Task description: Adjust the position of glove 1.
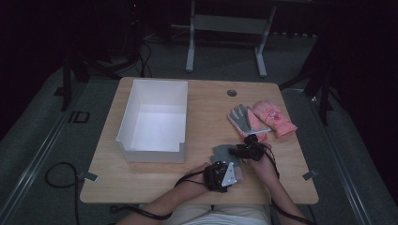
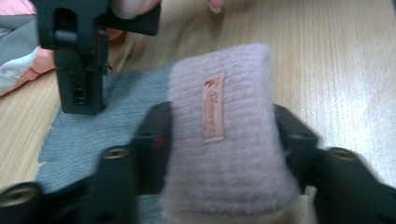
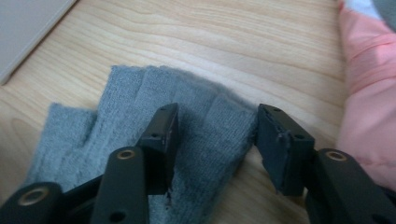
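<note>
Grey glove [image 2: 88, 126] between both grippers, near table edge.
Pink cuff [image 2: 224, 140] clamped in left gripper [image 2: 222, 135]; right gripper [image 3: 212, 135] jaws apart astride fingers, pointing seemingly leftward toward white box [image 1: 155, 117].

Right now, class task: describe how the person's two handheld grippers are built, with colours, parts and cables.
Both are black. The left gripper carries a grey three-cornered plate on top. The right gripper is all black. Black cables trail back from each. In the gripper views, the jaws are blocky black pads on arms with brass-coloured pivot holes.

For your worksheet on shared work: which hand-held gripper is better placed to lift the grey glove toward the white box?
Left. The left hand-held gripper grips the pink cuff of the grey glove; the right hand-held gripper stands open over its fingers. The white box lies to the left.
</note>
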Demonstrator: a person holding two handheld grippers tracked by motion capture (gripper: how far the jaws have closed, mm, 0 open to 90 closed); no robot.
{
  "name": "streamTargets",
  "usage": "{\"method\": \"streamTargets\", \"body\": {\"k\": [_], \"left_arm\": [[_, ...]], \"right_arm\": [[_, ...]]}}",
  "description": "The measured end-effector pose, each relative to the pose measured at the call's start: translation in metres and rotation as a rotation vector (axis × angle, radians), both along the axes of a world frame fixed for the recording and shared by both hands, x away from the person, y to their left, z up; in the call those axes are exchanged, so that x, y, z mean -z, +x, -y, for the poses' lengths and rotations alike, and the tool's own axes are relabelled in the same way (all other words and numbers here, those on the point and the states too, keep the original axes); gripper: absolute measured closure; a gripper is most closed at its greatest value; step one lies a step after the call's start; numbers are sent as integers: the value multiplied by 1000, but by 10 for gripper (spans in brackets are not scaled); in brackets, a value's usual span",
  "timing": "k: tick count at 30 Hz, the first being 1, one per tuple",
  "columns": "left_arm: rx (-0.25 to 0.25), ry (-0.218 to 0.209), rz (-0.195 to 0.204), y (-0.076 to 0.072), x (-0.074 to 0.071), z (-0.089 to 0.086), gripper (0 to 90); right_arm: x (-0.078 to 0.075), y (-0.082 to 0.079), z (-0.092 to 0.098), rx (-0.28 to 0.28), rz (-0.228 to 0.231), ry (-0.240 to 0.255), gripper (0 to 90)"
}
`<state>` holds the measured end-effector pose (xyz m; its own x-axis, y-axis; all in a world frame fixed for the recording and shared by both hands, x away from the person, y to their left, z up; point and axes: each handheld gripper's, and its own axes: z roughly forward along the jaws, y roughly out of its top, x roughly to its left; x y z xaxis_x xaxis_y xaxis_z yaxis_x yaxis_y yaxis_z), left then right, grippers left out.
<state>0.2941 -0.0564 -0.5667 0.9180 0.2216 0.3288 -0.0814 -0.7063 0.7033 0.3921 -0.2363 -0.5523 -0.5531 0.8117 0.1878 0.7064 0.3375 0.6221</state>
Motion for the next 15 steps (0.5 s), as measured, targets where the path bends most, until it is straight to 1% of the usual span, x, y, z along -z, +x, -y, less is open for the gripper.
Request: {"method": "streamTargets", "body": {"k": [2, 3, 6, 7, 10, 11, 12, 15], "left_arm": [[14, -11, -29, 5, -2, -5, 612], [22, -11, -36, 7, -3, -7, 632], [32, -20, -64, 11, -3, -10, 655], [35, -21, -72, 12, -4, -11, 659], [37, -27, -100, 16, -4, -14, 671], [35, -24, -103, 16, -5, -15, 673], [33, -23, -102, 16, -5, -15, 674], [24, -18, -110, 16, -5, -18, 677]], "right_arm": [[-1, 2, 0, -3, -22, 17, 525], [0, 3, 1, -6, -37, 37, 540], [0, 7, 1, -15, -94, 85, 604], [1, 7, 0, -25, -106, 99, 616], [1, 9, -7, -51, -120, 103, 644], [1, 10, -9, -58, -130, 106, 653], [1, 11, -12, -66, -132, 100, 662], [0, 10, -21, -89, -112, 61, 672]]}}
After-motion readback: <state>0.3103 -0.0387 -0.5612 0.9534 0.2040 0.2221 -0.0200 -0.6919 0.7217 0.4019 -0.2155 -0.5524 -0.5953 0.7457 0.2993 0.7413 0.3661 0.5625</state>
